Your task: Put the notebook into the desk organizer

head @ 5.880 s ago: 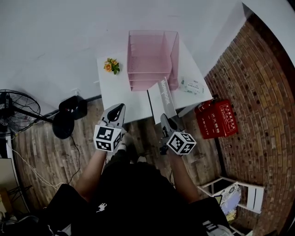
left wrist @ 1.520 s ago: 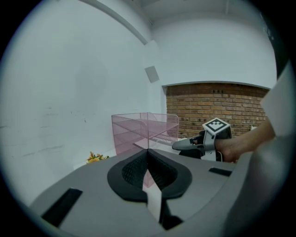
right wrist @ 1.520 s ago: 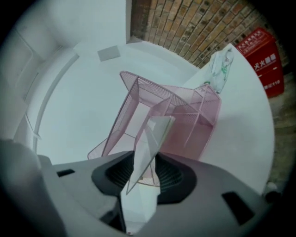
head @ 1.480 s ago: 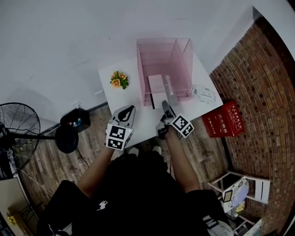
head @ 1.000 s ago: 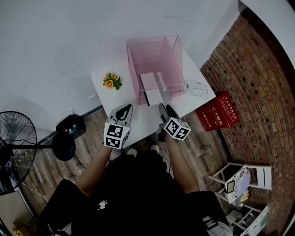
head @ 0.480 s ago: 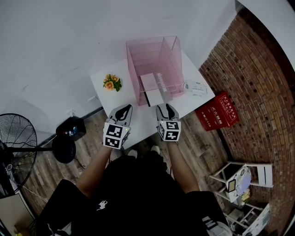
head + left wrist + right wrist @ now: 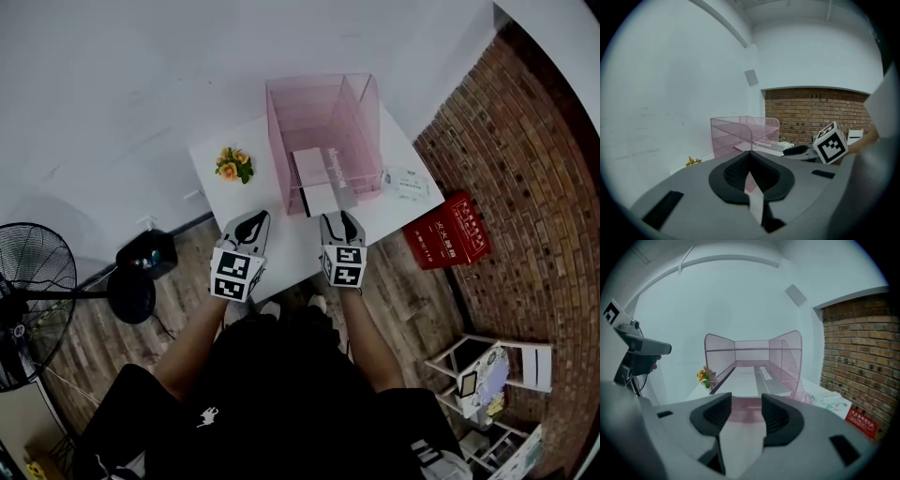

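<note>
The pink mesh desk organizer (image 7: 323, 117) stands at the back of the white table (image 7: 239, 192). The grey-and-white notebook (image 7: 317, 180) lies flat on its bottom shelf, with the near end sticking out in front. My right gripper (image 7: 339, 218) hovers just short of that end, open and holding nothing. In the right gripper view the notebook (image 7: 752, 378) lies straight ahead inside the organizer (image 7: 787, 355), beyond the open right gripper (image 7: 746, 404). My left gripper (image 7: 252, 217) hangs over the table's front edge, shut and empty. The left gripper (image 7: 750, 154) sees the organizer (image 7: 736, 133) ahead.
A small bunch of orange flowers (image 7: 232, 163) sits on the table left of the organizer. A tissue pack (image 7: 406, 182) lies at its right. On the wooden floor are a red box (image 7: 456, 231) by the brick wall and a black fan (image 7: 28, 281) at the left.
The right gripper carried the notebook into the organizer's bottom shelf, let go of it and drew back toward the table's front. The left gripper stayed shut and barely moved.
</note>
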The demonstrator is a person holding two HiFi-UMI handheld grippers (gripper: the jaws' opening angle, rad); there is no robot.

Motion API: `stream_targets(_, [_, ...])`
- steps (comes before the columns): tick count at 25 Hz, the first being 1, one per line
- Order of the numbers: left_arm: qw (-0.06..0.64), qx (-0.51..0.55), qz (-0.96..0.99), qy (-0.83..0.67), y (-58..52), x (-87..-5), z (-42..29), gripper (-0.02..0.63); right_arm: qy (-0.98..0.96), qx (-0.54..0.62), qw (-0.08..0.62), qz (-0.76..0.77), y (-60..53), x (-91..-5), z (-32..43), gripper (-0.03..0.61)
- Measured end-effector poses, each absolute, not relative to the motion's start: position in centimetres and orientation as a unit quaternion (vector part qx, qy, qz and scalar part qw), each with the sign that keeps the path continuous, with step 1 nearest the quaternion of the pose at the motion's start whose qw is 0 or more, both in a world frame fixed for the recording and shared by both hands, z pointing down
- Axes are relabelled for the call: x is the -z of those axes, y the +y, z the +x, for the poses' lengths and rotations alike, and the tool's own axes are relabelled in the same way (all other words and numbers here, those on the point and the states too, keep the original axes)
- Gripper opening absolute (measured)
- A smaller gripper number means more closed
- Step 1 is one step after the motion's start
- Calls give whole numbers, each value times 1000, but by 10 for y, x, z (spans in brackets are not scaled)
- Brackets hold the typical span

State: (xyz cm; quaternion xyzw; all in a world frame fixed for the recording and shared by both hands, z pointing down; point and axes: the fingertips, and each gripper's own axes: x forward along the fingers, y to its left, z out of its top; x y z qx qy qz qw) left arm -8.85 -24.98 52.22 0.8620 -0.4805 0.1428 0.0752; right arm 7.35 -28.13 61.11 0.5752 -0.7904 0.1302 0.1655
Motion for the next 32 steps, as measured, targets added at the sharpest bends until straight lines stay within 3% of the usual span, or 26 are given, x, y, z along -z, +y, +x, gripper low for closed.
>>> stream_targets(32, [79, -147, 840, -516, -273, -528, -105, 3, -804, -133, 165, 556, -324, -610, 65, 185])
